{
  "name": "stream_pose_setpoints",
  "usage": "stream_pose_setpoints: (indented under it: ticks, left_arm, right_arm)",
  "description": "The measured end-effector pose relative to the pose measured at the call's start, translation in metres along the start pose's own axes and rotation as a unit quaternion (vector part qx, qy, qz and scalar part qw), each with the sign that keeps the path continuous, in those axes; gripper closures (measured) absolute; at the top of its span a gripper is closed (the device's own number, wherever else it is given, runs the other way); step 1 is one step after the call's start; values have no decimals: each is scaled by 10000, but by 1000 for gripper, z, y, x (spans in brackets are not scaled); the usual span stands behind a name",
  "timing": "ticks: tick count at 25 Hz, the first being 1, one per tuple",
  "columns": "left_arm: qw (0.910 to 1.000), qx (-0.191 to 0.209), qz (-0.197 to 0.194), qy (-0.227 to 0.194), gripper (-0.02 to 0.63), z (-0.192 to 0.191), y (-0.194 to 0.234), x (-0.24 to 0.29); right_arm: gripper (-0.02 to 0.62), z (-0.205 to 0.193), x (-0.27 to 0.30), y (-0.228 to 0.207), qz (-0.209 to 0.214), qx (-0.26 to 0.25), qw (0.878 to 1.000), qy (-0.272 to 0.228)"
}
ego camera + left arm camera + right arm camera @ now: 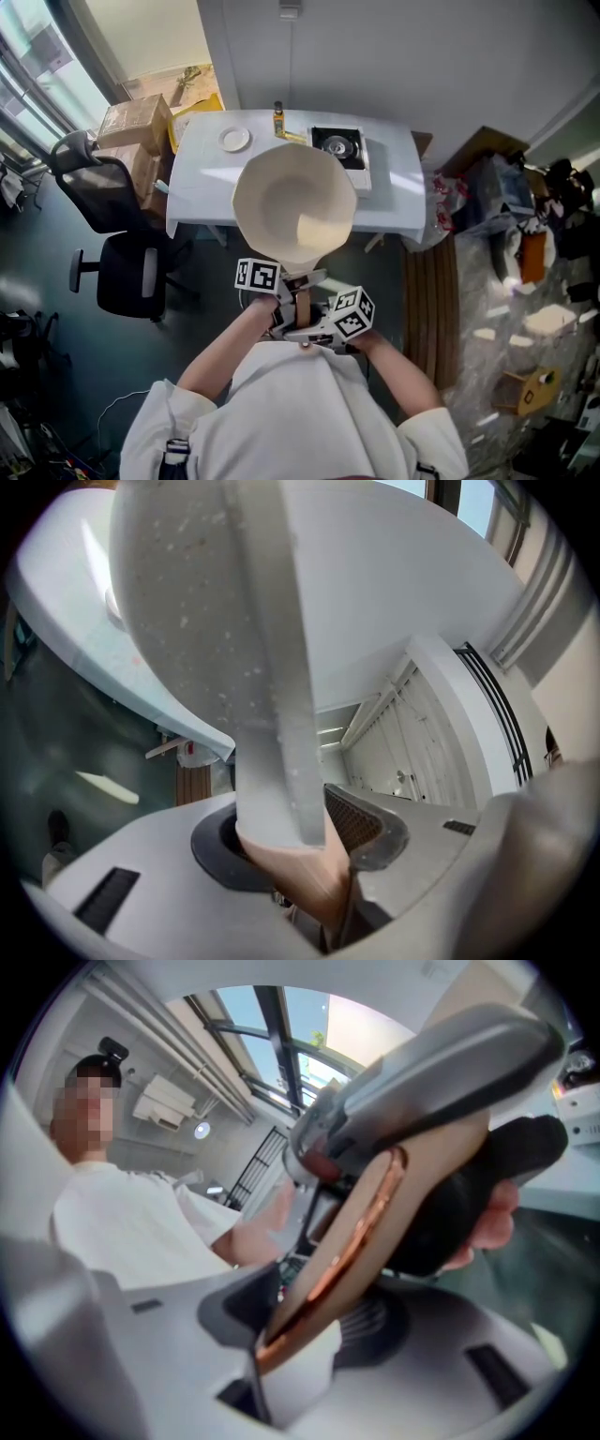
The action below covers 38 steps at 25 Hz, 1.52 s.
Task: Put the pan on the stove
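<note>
A cream pan [293, 203] hangs in the air in front of me, short of the white table [202, 178]. Its handle [301, 302] points back toward my body. Both grippers grip that handle: my left gripper [287, 287] is shut on it nearer the bowl, my right gripper [315, 324] on the handle's end. In the left gripper view the pale handle [281, 714] with its tan end runs up from between the jaws to the pan's underside [187, 592]. The right gripper view shows the tan handle end [347, 1241] with a copper-coloured edge between the jaws. The black stove [337, 145] sits at the table's far right.
On the table stand a small white plate [234, 139] and a bottle [277, 120]. Two black office chairs [127, 253] and cardboard boxes [131, 127] stand to the left. Wooden planks [431, 300] and scattered clutter [534, 319] lie on the floor to the right.
</note>
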State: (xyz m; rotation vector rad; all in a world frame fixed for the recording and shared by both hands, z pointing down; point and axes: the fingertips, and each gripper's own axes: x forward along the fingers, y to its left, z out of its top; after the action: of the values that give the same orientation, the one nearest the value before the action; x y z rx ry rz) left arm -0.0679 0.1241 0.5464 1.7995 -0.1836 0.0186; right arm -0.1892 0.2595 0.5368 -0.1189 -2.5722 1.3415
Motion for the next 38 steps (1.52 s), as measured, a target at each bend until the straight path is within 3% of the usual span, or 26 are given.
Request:
stream_pose_setpoints:
  ticks: [9, 18, 24, 30, 38]
  left_arm:
    - [9997, 0, -50, 233, 423, 52, 14, 5]
    - [9997, -144, -33, 188, 423, 88, 24, 24]
    - [9998, -179, 28, -31, 422, 111, 31, 46]
    - [9992, 224, 144, -288, 422, 148, 42, 76]
    - [9980, -82, 82, -626, 422, 181, 45, 125]
  right_arm:
    - [408, 49, -3, -36, -133, 24, 9997, -188]
    - [407, 78, -25, -58, -93, 41, 9998, -145]
    - [407, 85, -53, -76, -6, -1, 10000, 77]
    - [407, 97, -92, -100, 83, -64, 9994, 315]
    - [407, 108, -147, -126, 322, -106, 9975, 619]
